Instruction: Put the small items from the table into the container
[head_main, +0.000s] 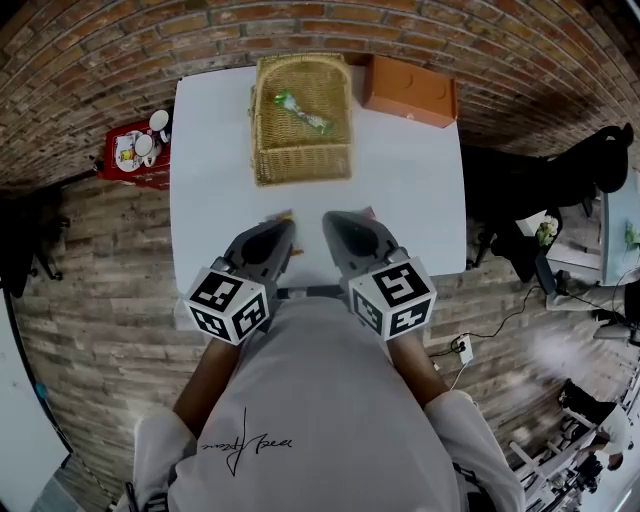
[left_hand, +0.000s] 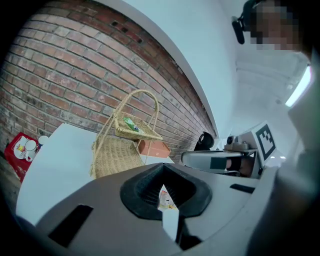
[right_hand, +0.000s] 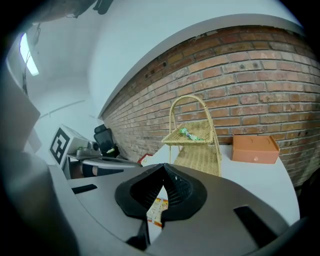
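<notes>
One green packet (head_main: 301, 111) lies in the top tier of the basket (head_main: 300, 165) at the far edge of the table (head_main: 410, 185), and two more show only as slivers, a packet (left_hand: 165, 199) past the left gripper (head_main: 284, 224) and a packet (right_hand: 157, 210) past the right gripper (head_main: 336, 220), both jaw pairs closed together, contact unclear.

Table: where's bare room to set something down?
Bare: left strip beside the wicker basket; right side, nearer than the orange box; middle band in front of the basket. Crowded: far edge, and near edge with left gripper, right gripper, packets.
</notes>
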